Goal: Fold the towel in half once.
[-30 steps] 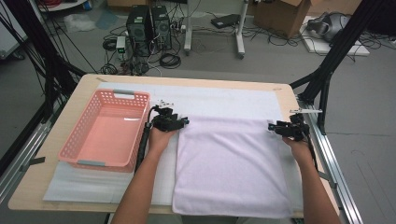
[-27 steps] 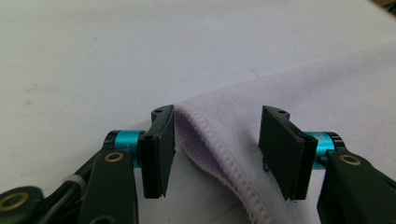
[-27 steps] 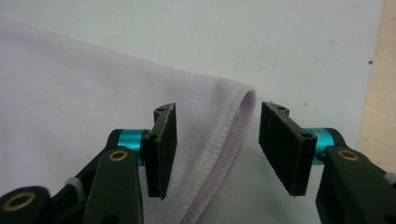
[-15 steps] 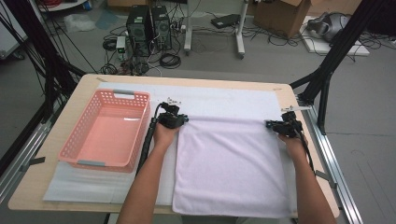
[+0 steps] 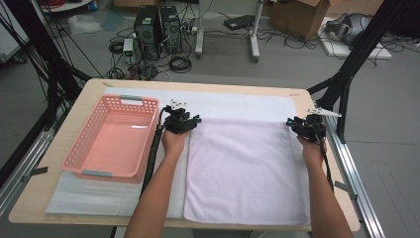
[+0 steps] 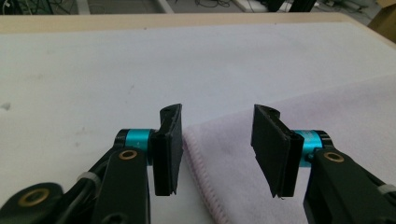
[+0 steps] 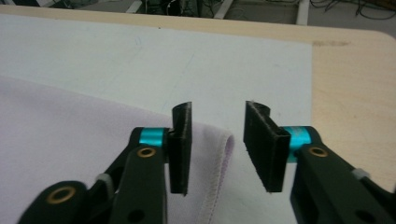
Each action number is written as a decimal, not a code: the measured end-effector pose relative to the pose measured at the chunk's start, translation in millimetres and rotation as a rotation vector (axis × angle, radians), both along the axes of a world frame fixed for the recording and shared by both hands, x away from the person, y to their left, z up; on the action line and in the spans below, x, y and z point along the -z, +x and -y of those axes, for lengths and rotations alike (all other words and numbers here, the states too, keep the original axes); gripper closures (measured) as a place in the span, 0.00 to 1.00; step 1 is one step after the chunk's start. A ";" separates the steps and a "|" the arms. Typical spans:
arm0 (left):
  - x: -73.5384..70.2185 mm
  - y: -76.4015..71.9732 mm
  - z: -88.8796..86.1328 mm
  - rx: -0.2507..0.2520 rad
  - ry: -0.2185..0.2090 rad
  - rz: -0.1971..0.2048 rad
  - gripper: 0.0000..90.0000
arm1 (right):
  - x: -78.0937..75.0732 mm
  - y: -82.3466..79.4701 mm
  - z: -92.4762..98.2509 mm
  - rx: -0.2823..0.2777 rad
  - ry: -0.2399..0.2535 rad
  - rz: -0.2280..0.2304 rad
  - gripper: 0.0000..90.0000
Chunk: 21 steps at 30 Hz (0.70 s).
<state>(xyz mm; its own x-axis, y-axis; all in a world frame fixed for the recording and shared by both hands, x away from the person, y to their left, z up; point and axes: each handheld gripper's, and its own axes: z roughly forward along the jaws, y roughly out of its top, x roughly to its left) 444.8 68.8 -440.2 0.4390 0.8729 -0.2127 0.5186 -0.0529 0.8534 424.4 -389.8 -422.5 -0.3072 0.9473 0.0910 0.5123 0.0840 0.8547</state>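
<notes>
A: What covers the counter (image 5: 64,203)?

B: A white sheet (image 5: 233,105) lies over most of it, and a pale lilac towel (image 5: 245,171) is spread flat on the sheet's right half. A pink plastic basket (image 5: 113,139) stands at the left, well apart from the towel.

A: Any brand, label or writing to read?

B: None that can be made out, on the towel, basket or sheet.

A: And the grippers?

B: The left gripper (image 6: 217,144) sits at the towel's far left corner, the right gripper (image 7: 217,142) at its far right corner. Both have just been opening; the jaws stand spread, each straddling its corner's hem without pinching it. The corners lie flat on the sheet.
</notes>
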 end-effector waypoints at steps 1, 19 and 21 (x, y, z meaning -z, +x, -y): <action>1.8 0.3 -0.2 0.005 0.003 -0.016 0.62 | -2.0 -1.2 0.6 -0.017 0.003 -0.007 0.78; 7.4 -16.6 -14.2 0.052 -0.090 -0.028 0.59 | -2.3 -12.0 2.5 -0.107 -0.037 -0.124 0.74; 6.7 -22.5 -15.3 0.085 -0.107 -0.024 0.52 | -9.6 -17.8 4.4 -0.139 -0.001 -0.114 0.66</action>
